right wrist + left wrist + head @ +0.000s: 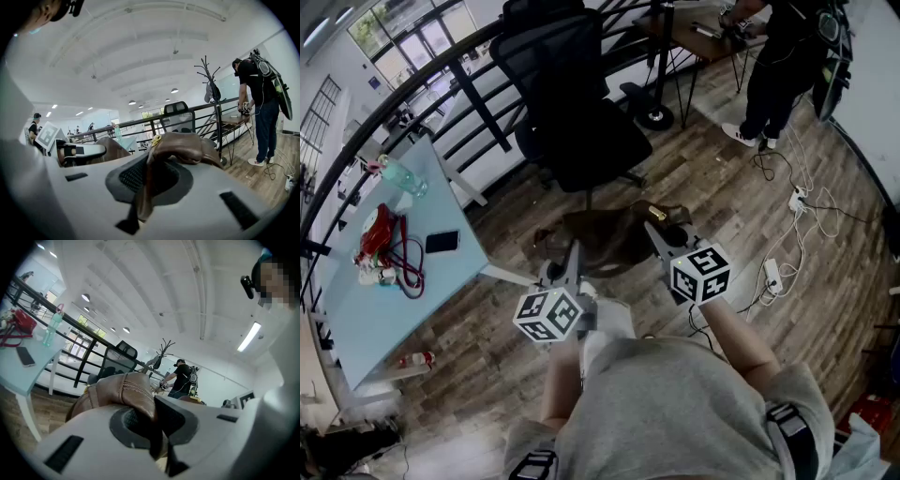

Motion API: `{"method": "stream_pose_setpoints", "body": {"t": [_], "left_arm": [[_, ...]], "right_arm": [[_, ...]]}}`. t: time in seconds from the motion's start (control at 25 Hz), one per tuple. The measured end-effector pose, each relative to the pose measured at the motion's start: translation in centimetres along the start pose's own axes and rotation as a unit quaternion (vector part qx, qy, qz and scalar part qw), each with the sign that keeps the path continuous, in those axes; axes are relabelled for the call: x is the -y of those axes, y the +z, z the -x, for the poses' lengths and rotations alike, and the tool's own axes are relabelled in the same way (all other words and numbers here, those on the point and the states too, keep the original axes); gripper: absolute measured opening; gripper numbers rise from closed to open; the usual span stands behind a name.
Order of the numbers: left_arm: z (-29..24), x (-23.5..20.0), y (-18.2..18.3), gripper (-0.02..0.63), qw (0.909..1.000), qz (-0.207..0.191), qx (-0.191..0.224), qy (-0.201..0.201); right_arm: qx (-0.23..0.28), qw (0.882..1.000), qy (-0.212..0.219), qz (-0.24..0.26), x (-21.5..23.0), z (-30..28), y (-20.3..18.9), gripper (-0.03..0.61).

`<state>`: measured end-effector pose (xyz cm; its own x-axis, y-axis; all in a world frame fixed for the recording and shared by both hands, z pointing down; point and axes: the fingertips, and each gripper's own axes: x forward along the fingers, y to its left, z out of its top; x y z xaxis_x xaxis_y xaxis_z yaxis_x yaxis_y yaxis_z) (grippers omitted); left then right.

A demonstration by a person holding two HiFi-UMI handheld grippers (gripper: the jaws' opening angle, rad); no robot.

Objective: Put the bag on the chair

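Note:
A brown leather bag (609, 236) hangs in the air between both grippers, just short of the black office chair (586, 141). My left gripper (567, 267) is shut on the bag's left edge; in the left gripper view brown leather (124, 390) is pinched between the jaws. My right gripper (661, 232) is shut on the bag's right edge, where a strap with a gold clasp (155, 139) runs between its jaws. The chair's seat is bare and lies beyond the bag.
A light blue table (384, 272) stands at the left with a phone (442, 242), a bottle (401, 176) and a red item (377, 234). A black railing (478, 94) runs behind the chair. A person (778, 66) stands far right; cables and a power strip (773, 272) lie on the wooden floor.

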<state>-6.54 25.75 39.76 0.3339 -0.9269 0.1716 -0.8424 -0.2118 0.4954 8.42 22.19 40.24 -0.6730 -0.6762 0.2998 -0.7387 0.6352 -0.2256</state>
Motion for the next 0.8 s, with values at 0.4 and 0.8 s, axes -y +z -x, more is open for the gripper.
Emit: {"method": "stream_pose_setpoints", "body": {"t": [0.4,0.8], "left_arm": [[7.5,7.4,-4.7,0.026,0.9997,0.002,0.003,0.023],[8.5,8.4,-5.8,0.026,0.9997,-0.005,0.001,0.025]], "right_arm": [[0.022,1.0,0.003,-0.006,-1.8,10.1,-2.4,0.018],[0.023,1.0,0.002,-0.006,-2.2,12.6,-3.4,0.018]]}}
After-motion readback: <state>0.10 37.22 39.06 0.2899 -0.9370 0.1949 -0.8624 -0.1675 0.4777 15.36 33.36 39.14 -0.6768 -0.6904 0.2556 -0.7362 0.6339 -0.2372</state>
